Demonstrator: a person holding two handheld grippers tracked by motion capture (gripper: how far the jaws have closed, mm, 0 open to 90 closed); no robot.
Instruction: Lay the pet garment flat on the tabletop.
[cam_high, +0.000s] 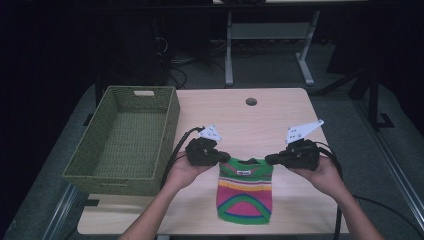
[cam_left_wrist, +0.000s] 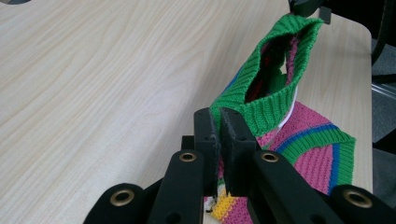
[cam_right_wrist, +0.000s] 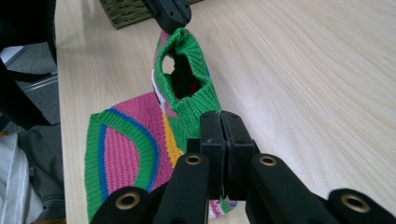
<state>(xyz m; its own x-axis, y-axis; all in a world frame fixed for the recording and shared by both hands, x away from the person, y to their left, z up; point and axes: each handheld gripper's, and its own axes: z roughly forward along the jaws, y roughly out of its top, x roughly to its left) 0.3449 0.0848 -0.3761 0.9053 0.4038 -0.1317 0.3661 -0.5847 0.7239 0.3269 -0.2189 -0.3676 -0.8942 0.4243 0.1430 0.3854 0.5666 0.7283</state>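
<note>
High view: your left gripper (cam_high: 223, 157) and right gripper (cam_high: 270, 159) each clamp a shoulder of the striped sweater (cam_high: 244, 196), jaws closed, stretching it flat over the table (cam_high: 280, 115) beside the basket (cam_high: 125, 140).

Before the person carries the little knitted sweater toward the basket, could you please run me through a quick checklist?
1. Left gripper shut on the sweater's green edge: ok.
2. Right gripper shut on the opposite green edge: ok.
3. Top edge stretched between both grippers, opening gaping: ok.
4. Sweater fully off the table: not ok, its lower part lies on the wood.
5. Basket open with room inside: ok.
6. Cables clear of the sweater: cannot tell.
</note>
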